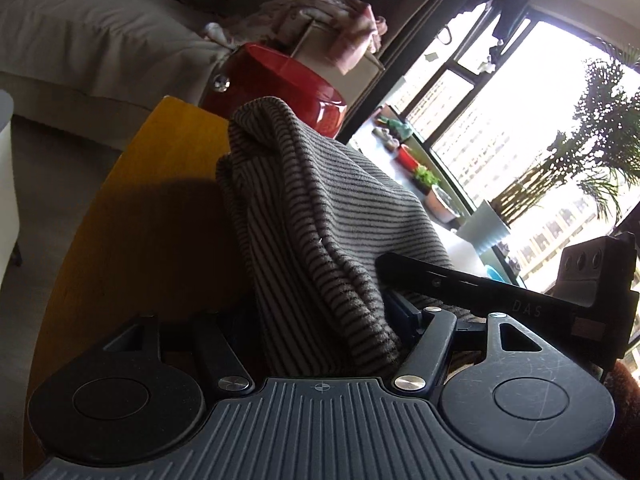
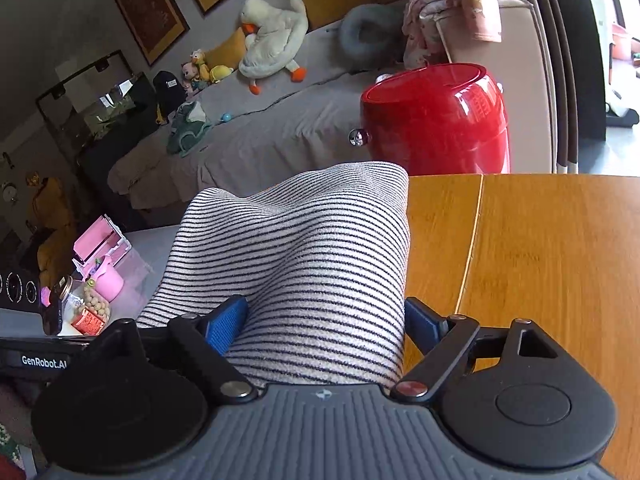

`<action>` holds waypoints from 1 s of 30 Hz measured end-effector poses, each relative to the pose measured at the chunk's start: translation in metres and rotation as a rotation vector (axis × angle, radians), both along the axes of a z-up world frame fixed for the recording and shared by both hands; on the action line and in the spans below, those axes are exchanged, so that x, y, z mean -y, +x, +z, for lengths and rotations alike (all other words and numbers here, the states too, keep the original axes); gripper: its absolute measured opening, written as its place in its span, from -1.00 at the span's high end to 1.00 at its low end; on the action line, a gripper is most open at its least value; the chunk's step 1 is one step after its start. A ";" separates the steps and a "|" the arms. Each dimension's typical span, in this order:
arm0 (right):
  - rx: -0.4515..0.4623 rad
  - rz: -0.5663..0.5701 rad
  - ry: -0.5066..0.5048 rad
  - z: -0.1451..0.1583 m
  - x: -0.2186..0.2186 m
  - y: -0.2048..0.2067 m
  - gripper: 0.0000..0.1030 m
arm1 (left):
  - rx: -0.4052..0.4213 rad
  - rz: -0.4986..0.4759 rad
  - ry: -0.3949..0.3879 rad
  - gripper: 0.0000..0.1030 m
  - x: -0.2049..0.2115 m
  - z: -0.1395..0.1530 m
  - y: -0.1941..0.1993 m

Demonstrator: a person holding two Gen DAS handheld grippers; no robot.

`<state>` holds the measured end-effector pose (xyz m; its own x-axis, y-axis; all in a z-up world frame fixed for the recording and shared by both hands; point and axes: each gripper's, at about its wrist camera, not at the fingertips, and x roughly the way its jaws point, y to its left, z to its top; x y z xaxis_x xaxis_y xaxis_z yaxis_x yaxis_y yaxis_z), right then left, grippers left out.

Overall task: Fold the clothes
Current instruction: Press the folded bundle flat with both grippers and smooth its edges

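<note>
Both grippers [image 1: 320, 340] [image 2: 320, 320] clenching striped shirt [image 2: 304, 248], lifting bunched cloth over wooden table [image 2: 540, 240], probably carrying edge across for fold

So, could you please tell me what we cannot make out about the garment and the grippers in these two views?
- Left gripper fingertips: left view, buried under the striped cloth.
- Right gripper tips: right view, cloth bulges between the blue pads.
- Garment type and fold stage: both views show only a bunched part.
- Table beneath the cloth: covered.
- Outdoors through the window: left view, overexposed.
</note>
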<state>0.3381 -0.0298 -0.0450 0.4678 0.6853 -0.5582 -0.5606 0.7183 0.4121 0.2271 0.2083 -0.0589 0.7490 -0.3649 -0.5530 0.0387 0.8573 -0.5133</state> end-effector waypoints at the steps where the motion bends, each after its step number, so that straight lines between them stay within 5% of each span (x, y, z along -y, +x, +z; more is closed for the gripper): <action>1: -0.003 0.003 0.007 -0.001 -0.002 0.005 -0.69 | 0.003 0.001 -0.003 -0.38 -0.002 -0.001 0.003; 22: 0.135 0.022 -0.079 0.001 -0.014 0.016 -0.90 | 0.022 0.075 0.022 -0.39 -0.002 -0.002 0.014; 30: 0.061 0.039 -0.031 0.000 -0.031 0.016 -0.83 | 0.010 0.107 0.064 -0.38 0.002 0.005 -0.004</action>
<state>0.3536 0.0011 -0.0455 0.4749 0.6865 -0.5506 -0.6121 0.7072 0.3539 0.2228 0.2064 -0.0543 0.7874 -0.2468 -0.5650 -0.0502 0.8877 -0.4576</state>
